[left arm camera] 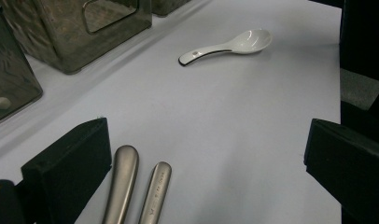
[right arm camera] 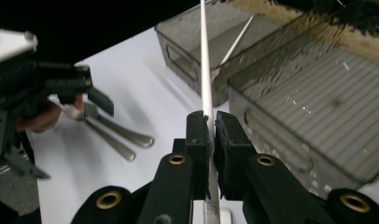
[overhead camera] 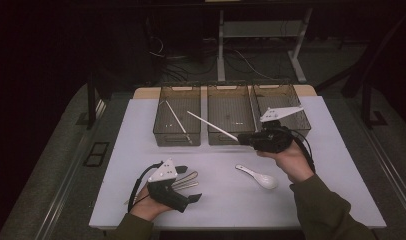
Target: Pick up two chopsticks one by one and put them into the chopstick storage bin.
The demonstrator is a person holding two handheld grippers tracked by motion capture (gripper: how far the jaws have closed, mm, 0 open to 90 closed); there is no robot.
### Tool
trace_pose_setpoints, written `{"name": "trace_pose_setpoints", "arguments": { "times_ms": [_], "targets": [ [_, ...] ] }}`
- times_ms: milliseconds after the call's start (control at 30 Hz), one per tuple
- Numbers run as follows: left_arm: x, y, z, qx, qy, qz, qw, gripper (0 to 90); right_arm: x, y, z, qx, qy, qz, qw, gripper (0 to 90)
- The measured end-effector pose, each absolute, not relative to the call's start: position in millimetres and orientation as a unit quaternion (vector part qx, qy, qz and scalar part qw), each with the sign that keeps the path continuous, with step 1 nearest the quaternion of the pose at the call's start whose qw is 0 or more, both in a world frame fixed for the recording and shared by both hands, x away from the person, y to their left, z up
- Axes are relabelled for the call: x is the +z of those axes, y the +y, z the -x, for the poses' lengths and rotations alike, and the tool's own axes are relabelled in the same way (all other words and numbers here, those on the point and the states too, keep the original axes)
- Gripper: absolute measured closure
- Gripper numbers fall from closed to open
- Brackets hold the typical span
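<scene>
White sheeting covers the worktop (overhead camera: 231,200), and nearest the person the left gripper (overhead camera: 188,186) lies low on it, held in the left hand (overhead camera: 146,207), its jaws standing wide apart with nothing clamped. Between those jaws, closer to one pad, lie the ends of two metal handles (left arm camera: 136,186), side by side on the sheet and touched by neither pad as far as the left gripper view shows. To the right, near the middle of the worktop, a white spoon (overhead camera: 258,176) rests bowl up, apart from both grippers. Just beyond it the right hand (overhead camera: 291,160) holds the right gripper (overhead camera: 241,138) above the sheet, pointing left. Its jaws are closed tight on a white chopstick (right arm camera: 205,70), gripping it near one end; the long free part runs out from the pads, slanting up and left across the front of the middle bin (overhead camera: 230,107) in the high view. Three smoky, see-through bins stand in a row at the far side. A second chopstick (overhead camera: 177,120) leans inside the left bin (overhead camera: 166,135). The right bin (overhead camera: 286,97) sits behind the right gripper.
</scene>
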State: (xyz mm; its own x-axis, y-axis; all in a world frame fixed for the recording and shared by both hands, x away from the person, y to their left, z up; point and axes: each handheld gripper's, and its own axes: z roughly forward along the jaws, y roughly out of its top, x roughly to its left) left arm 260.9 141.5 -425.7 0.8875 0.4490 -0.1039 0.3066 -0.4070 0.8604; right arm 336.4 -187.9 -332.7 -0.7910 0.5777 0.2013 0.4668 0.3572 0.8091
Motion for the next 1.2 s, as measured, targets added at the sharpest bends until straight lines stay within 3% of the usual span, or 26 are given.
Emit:
{"name": "trace_pose_setpoints", "arguments": {
  "times_ms": [600,1200],
  "targets": [
    [-424.8,140.2,-259.3,0.072,0.227,-0.833,0.499,0.2,-307.6,-136.1,-389.3,0.442,0.83,-0.329,0.087,84.2],
    [-423.5,139.6,-258.9,0.071,0.222,-0.832,0.504,0.2,-327.0,-71.1,-439.4,0.383,0.843,-0.362,0.105,84.2]
  ]
}}
